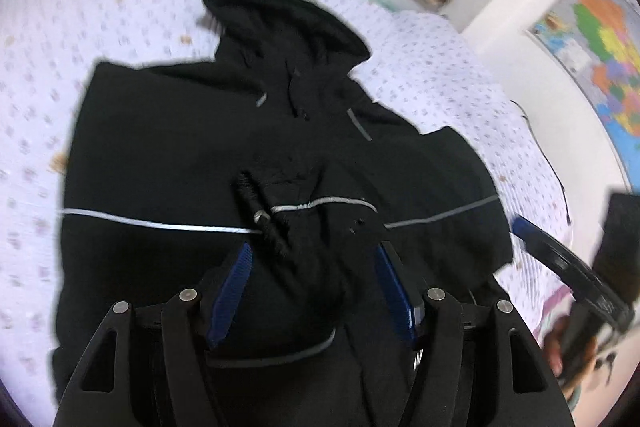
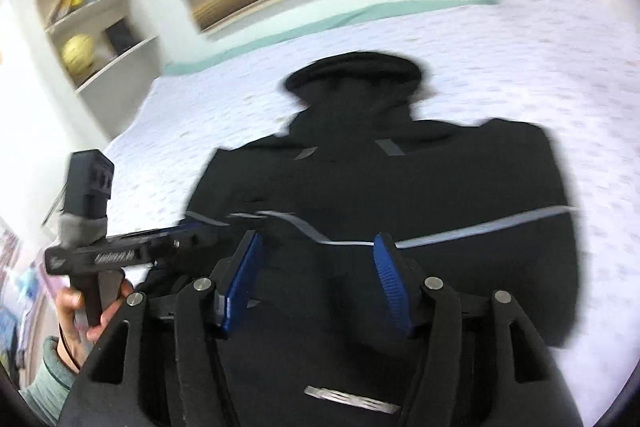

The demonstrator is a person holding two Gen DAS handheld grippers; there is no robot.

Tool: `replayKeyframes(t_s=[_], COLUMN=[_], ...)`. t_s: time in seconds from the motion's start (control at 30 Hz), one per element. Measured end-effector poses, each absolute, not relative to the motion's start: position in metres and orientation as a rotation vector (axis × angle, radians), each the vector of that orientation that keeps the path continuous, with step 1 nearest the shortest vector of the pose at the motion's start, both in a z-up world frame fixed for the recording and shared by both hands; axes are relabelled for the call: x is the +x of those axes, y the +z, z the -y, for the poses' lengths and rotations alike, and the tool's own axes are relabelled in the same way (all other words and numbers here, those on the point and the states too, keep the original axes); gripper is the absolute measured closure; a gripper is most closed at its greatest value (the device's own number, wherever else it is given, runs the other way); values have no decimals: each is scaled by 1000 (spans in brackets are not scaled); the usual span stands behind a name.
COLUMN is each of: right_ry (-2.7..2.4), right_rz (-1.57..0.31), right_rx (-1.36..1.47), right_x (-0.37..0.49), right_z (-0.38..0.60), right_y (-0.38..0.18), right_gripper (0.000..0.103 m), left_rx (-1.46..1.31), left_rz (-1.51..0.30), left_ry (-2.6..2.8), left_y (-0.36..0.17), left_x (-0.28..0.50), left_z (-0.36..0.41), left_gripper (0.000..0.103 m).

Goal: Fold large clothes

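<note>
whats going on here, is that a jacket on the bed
Yes. A person holding a gripper in each hand is folding a black hooded jacket with reflective stripes, spread on a dotted white bedsheet, hood pointing away. Both sleeves look already folded in across the body. The left gripper and the right gripper are both open above the jacket's lower half, neither gripping fabric. The views are blurred.

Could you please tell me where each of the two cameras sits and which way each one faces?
Left wrist: on the left gripper, looking over the black jacket towards the headboard; the right gripper shows at right.
Right wrist: on the right gripper, facing likewise; the left gripper shows at left.
Shared: jacket, bed.
</note>
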State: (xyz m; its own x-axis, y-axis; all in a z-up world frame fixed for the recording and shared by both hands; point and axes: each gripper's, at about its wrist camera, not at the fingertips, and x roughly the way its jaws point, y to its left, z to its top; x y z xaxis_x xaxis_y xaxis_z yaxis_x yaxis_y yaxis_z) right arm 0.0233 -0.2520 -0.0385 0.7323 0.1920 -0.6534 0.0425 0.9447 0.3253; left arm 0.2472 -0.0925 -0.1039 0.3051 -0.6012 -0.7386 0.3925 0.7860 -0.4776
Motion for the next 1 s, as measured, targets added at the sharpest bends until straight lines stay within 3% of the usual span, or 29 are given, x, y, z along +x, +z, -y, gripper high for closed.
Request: replayKeyframes(t_s=[0.1,0.13,0.17,0.2,0.3,0.47,0.67,0.73,0.83,0.97,1.0], right_ry=[18,-8,-22,-38,-103,-88,-148,-212,-227,-150,-170], right_rz=[-774,-788,-796,-802,-814,-851,-992,-1027,-1073,-962,-933], right_rx=[325,329,334,337,324,334,191,70,36,113,97], right_x=[13,12,11,10,14,48,108,118,124,132,138], right_z=[275,282,288,294,305,296,251,234,230,233,230], right_y=[-44,-47,-47,-48,-50,-62,-122,-144,-139,-94,-86], right_gripper=[41,41,41,41,40,27,27,26,26,26,26], left_rx=[-232,-211,-164,-138,-219,-289,-306,-352,-373,-263,-253], left_rz=[-1116,-1112,-1082,-1061,-979,-860,-1116,-1111,-1038,-855,-829], left_ry=[-659,-642,-596,-574,-604,-541,-458,-496,-540,-452,-464], left_y=[-120,-123,-122,-119,-98,-63,-134,-141,-120,-68,-56], left_x=[260,262,262,263,262,254,272,269,257,238,237], left_z=[116,122,129,129,107,24,-22,-28,-43,-46,-38], left_gripper=[38,46,79,87,87,87,83,82,76,45,44])
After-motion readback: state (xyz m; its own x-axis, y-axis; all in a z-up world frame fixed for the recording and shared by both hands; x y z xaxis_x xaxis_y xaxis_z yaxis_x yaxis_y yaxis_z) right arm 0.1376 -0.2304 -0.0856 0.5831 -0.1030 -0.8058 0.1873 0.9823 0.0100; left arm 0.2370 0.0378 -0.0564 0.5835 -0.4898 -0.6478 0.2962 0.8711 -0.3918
